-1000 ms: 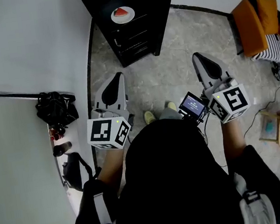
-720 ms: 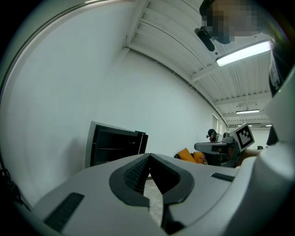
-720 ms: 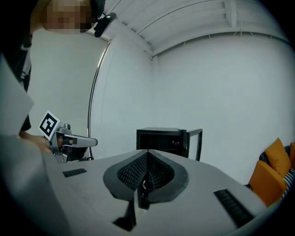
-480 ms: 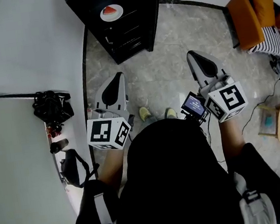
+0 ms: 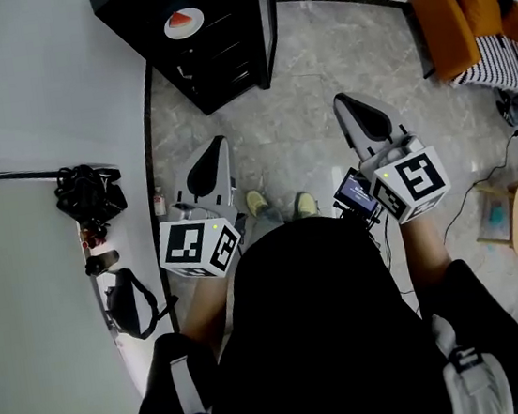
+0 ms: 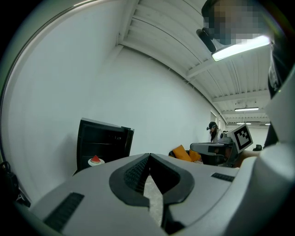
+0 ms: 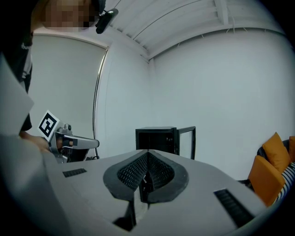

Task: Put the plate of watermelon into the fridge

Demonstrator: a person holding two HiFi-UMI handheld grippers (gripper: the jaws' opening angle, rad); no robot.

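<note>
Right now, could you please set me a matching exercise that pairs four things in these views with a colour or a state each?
Things:
1. wedge of watermelon on the round white plate
2. glass door of the black fridge
3. padded fabric seat by the far wall
4. left claw

Colours or states:
A. shut
B. orange
C. red
D. swung open

Pairs: 1-C; 2-D; 3-B; 4-A

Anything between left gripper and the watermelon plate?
Head view: just bare floor, then the black fridge front, between left gripper and watermelon plate.
</note>
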